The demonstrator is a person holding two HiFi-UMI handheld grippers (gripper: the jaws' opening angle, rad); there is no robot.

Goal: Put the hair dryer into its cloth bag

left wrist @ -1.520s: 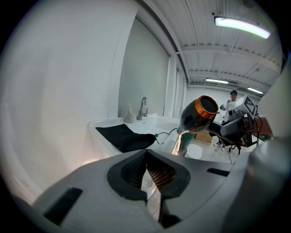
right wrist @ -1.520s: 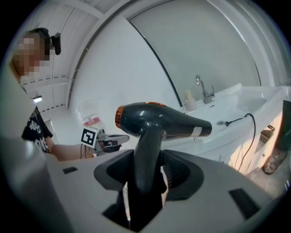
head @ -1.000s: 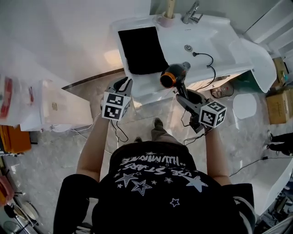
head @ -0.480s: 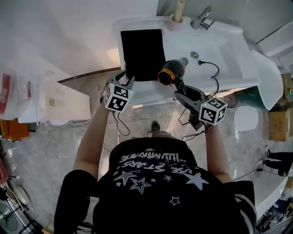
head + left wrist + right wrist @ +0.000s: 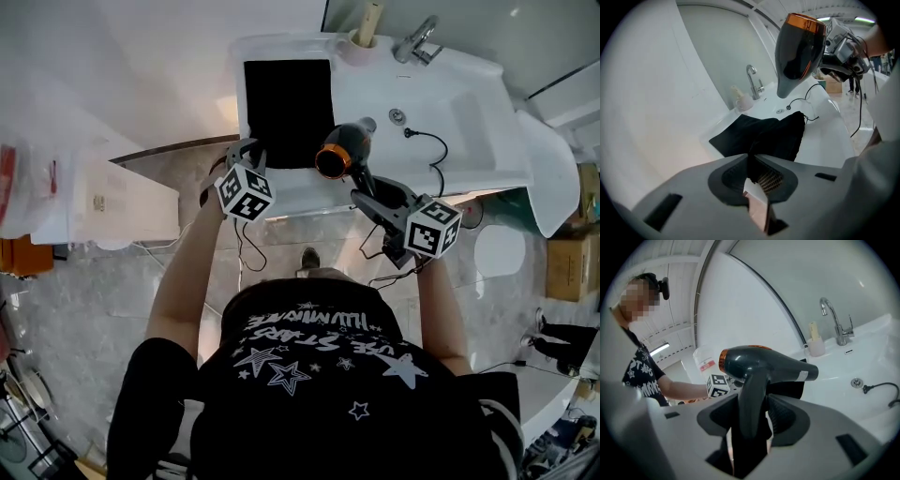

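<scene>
Two grips are on at once. My left gripper [image 5: 247, 155] has just been closing its fingers. In the left gripper view they stand narrow, with a fold of the bag [image 5: 289, 112] pinched between them. The black cloth is pulled up into a peak near the bag's front edge, and the rest lies flat on the left ledge of the sink [image 5: 487, 112]. My right gripper [image 5: 364, 194] has its fingers pressed on the handle of the dryer [image 5: 339, 157] at a middling width. The dryer hangs in the air just right of the bag, orange back end toward the left gripper, nozzle toward the far side of the sink.

I'd say the step in hand is opening the bag, with the loading not yet begun. No view shows me whether the fingers caught one layer or both, or which edge is the mouth. The next move calls for lifting that fold so the layers part, then swinging the dryer left and down into the gap.

Around them, the tap [image 5: 415, 42] and a cup [image 5: 361, 37] stand at the back, well apart from the work. The drain [image 5: 397, 115] sits in the basin, and a black cord [image 5: 433, 150] with its plug lies near it (I take it for the dryer's own). That cord is my main worry, since it could drag or snag on the sink edge as the dryer goes in. Nothing else stands between dryer and bag.
</scene>
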